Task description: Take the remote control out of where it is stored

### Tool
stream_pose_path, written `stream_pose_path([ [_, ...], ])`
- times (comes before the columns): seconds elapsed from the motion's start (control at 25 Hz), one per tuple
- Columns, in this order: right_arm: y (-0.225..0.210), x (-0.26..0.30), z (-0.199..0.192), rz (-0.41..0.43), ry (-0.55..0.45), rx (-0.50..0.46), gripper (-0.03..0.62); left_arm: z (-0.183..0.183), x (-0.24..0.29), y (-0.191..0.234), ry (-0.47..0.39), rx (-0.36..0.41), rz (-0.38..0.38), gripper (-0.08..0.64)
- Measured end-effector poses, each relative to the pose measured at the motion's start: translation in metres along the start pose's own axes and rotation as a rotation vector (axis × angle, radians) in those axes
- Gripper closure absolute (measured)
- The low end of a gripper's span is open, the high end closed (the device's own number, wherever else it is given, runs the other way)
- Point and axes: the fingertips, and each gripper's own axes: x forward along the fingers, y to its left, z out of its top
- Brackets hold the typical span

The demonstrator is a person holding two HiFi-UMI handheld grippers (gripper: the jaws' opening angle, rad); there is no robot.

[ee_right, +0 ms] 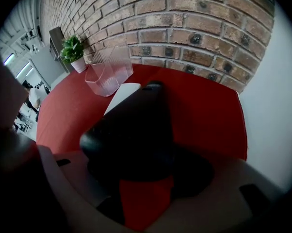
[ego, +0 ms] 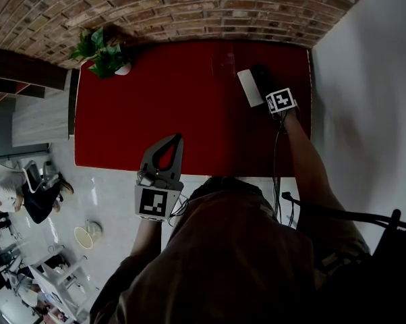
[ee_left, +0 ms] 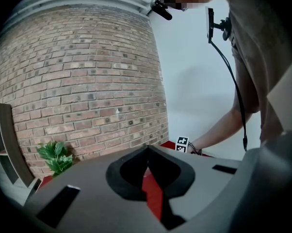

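The left hand-held gripper (ee_left: 147, 148) hangs pinched shut and empty at the desk's (ee_right: 204, 115) near edge, while the right hand-held gripper (ee_right: 143, 154) clamps a black remote (ee_right: 136, 125) beside a white remote (ee_right: 121, 95), short of the empty clear bin (ee_right: 109, 72) and a plant (ee_right: 72, 50).

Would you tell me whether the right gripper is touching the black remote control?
Touching: in the right gripper view the black remote control fills the space between the jaws of the right gripper, pressed against both.
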Motion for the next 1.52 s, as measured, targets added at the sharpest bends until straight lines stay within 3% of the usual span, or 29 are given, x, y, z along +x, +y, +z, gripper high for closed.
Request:
stream_pose_path([
  [0.6, 0.007, -0.001, -0.014, 0.039, 0.026, -0.039, 0.312, 0.000, 0.000, -0.008, 0.007, 0.012, -0.015, 0.549],
  [1.52, 0.010, -0.012, -0.026, 0.000, 0.011, 0.006, 0.296, -0.002, -0.015, -0.013, -0.002, 0.019, -0.026, 0.549],
])
